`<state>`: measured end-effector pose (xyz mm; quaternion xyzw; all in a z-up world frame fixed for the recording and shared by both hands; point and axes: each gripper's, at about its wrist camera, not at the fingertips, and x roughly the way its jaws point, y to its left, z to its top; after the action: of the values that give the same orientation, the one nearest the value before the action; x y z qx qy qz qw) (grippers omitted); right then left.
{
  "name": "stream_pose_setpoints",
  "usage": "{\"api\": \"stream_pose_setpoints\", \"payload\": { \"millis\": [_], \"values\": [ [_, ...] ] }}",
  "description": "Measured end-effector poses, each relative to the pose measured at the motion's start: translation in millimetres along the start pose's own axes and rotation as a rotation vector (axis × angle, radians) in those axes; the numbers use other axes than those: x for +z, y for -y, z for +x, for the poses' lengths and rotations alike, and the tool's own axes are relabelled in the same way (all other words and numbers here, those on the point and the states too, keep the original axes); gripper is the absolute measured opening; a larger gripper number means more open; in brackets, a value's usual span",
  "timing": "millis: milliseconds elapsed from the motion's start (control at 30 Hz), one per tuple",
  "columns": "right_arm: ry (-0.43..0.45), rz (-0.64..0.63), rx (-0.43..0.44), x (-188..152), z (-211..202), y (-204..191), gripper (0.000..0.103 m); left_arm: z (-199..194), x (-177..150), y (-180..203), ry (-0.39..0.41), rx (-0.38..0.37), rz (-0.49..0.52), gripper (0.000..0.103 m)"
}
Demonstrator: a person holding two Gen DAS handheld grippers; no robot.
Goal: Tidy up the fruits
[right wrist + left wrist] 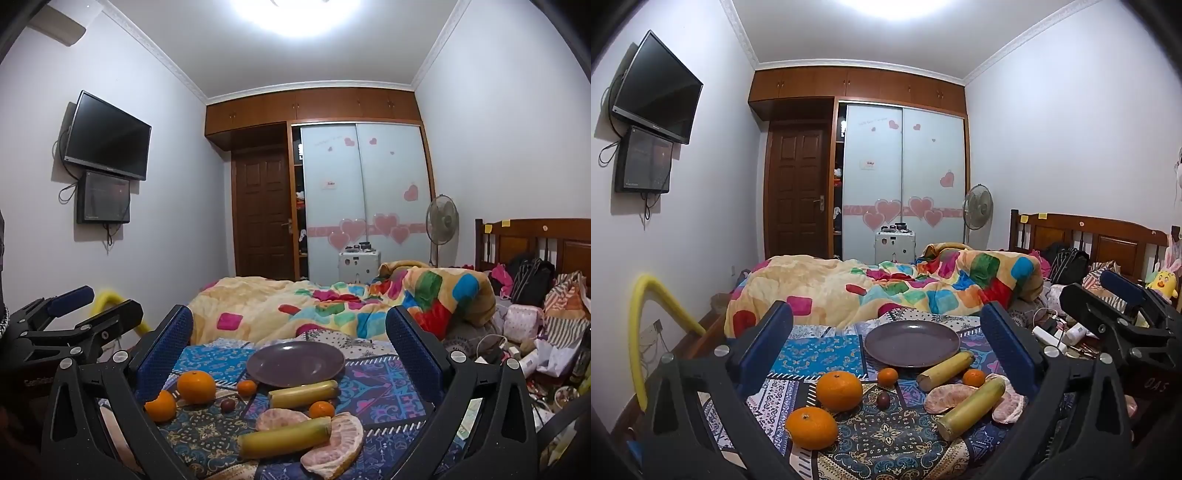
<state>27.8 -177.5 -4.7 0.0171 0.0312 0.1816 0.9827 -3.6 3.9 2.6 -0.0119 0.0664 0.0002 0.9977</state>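
Both grippers, left [886, 339] and right [288, 339], hover spread wide and empty above scattered oranges [839, 390], probably sugarcane pieces [284, 437] and an empty plate [911, 343] awaiting fruit.

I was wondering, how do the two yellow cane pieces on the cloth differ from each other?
The far cane piece lies against the purple plate; the near cane piece lies between two peeled pomelo segments. The near one looks longer and thicker, though nearer the camera. Both are yellow-green cylinders lying flat.
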Motion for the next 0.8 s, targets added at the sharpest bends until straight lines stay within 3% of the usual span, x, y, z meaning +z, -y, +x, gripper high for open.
{"api": "stream_pose_setpoints", "payload": {
  "millis": [800],
  "values": [
    [0.004,0.013,-0.003,-1.5,-1.9,3.9,0.103,2.8,-4.6,-5.0,-0.017,-0.008,-0.015,0.103]
  ]
}}
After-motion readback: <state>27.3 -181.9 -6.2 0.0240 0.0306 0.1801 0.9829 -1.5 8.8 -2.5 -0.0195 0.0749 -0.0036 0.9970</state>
